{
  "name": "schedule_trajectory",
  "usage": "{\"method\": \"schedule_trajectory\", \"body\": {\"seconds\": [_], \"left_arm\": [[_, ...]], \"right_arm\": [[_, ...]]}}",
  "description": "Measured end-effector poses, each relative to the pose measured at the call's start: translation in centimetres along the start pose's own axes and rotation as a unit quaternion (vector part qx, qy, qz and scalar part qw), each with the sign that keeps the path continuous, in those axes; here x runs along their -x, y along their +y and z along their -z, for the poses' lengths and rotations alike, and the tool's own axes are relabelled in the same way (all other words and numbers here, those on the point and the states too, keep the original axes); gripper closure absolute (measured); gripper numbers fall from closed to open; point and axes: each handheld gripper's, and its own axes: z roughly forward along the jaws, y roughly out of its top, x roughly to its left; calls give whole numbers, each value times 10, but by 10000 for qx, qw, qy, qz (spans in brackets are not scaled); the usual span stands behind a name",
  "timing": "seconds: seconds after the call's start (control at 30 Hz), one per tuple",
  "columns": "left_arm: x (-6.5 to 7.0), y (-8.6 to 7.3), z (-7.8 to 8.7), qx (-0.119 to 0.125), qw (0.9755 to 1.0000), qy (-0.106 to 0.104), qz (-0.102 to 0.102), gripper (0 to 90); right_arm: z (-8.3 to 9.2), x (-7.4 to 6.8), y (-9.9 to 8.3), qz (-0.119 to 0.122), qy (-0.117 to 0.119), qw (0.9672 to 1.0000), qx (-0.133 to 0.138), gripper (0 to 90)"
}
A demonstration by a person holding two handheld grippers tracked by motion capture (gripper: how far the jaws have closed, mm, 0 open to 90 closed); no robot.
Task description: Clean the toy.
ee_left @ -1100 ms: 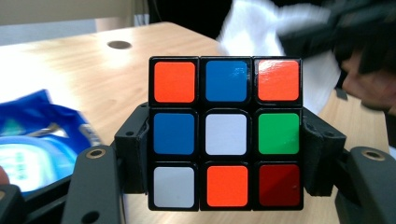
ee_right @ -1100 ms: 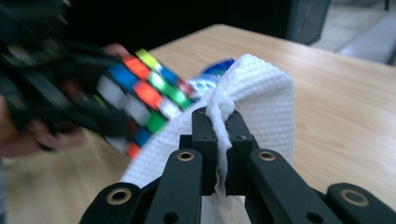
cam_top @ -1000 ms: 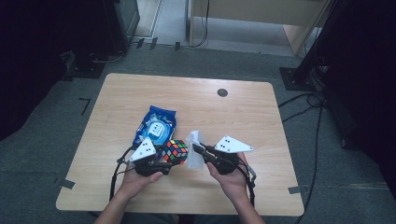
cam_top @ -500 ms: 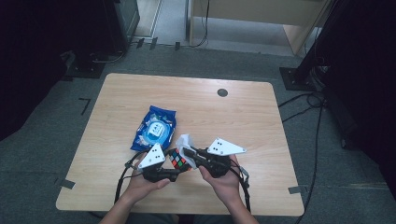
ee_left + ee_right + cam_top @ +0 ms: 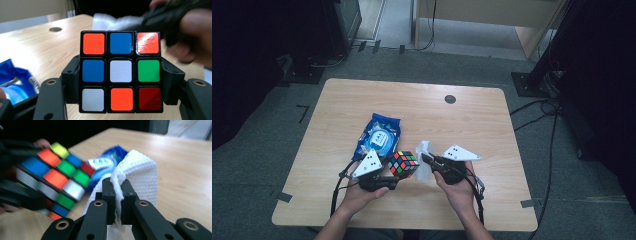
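With your left gripper (image 5: 396,176) clamping the cube (image 5: 403,163) near the bench's (image 5: 492,120) front edge, press the wipe (image 5: 424,161) pinched in your right gripper (image 5: 428,160) flat across one face.

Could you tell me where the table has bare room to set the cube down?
The table is bare along its far edge around the round hole, and down its right side past the right tool. It is crowded near the front middle, where the wipes pack, cube, white cloth and left tool bunch together.
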Motion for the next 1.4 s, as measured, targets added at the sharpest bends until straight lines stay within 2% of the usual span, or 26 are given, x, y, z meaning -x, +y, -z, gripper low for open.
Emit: {"method": "schedule_trajectory", "body": {"seconds": [0.03,0.13,0.2,0.3,0.43,0.53,0.63,0.87,1.0,1.1,1.2,1.3,1.4], "left_arm": [[0,-1,-1,-25,10000,11,-9,339],[2,-2,-4,-86,9999,42,-46,339],[4,-2,-6,-98,9999,21,-61,339],[9,-1,-8,-109,9999,-44,-109,339],[13,2,-8,-52,9998,-161,-82,339],[13,3,-8,-71,9998,-157,-96,339],[12,4,-6,7,9998,-210,-36,339],[9,5,-4,-46,9999,-105,-17,339],[7,6,-2,-1,9999,-106,-9,339],[6,9,1,149,9998,-138,76,339],[2,11,5,197,9997,-34,122,339],[-3,11,8,243,9992,4,303,339],[-8,11,11,270,9989,107,374,339]], "right_arm": [[3,-1,3,2,43,10000,86,858],[13,-11,13,125,372,9985,370,858],[18,-22,20,205,699,9958,552,858],[17,-34,23,282,961,9930,631,857],[10,-39,18,338,996,9932,501,856],[8,-35,15,141,1056,9928,545,855],[8,-31,15,100,911,9945,508,855],[4,-21,9,-20,806,9957,463,848],[0,-8,5,-264,693,9970,233,843],[-3,4,-1,-352,426,9985,-67,843],[-4,16,-8,-373,126,9989,-237,844],[0,28,-12,-446,-96,9986,-266,847],[7,38,-13,-444,-410,9979,-218,847]]}}
